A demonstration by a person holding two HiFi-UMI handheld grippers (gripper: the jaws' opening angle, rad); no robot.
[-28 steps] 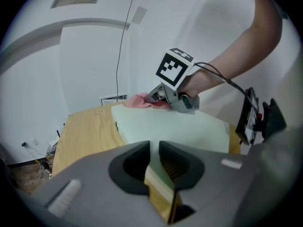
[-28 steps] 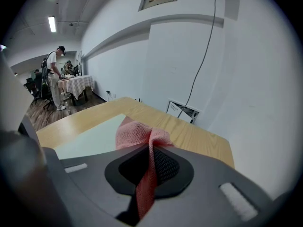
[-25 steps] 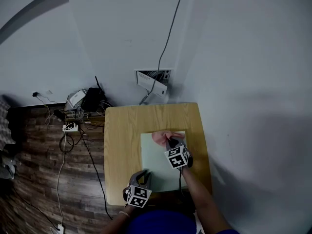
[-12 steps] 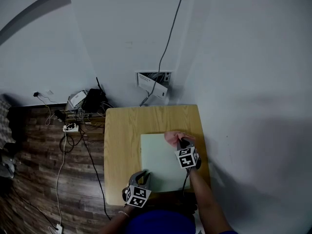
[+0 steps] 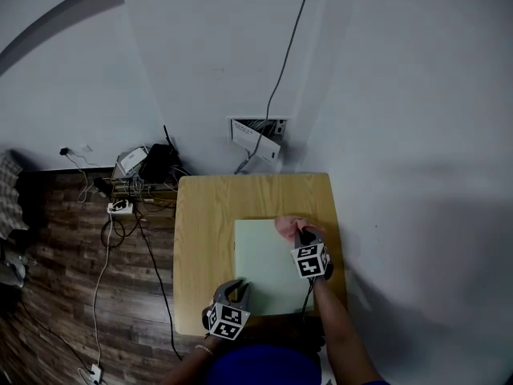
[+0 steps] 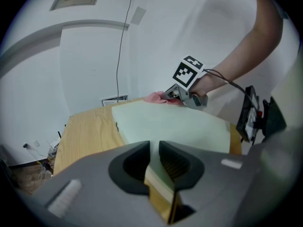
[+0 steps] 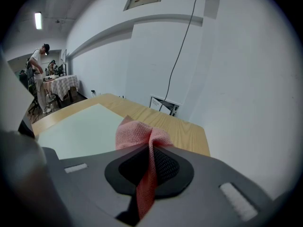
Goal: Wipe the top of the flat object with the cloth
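Observation:
A pale green flat board (image 5: 264, 265) lies on the wooden table (image 5: 204, 215). My right gripper (image 5: 300, 236) is at the board's far right corner, shut on a pink mesh cloth (image 5: 286, 226) that rests on the board there. In the right gripper view the cloth (image 7: 135, 131) bunches up between the jaws of that gripper (image 7: 151, 148), above the board (image 7: 85, 129). My left gripper (image 5: 237, 287) is at the board's near left edge. In the left gripper view its jaws (image 6: 154, 148) are clamped on the board's edge (image 6: 165, 122), and the cloth (image 6: 156, 97) shows far off.
The table stands in a corner, with a white wall close on its right and behind it. A wall box (image 5: 256, 137) with a hanging cable sits behind the table. A power strip (image 5: 120, 208) and cables lie on the wood floor to the left. A person (image 7: 38, 74) stands far off.
My right gripper has slid the cloth rightward along the board's far edge to its right corner. The left gripper has stayed where it was.

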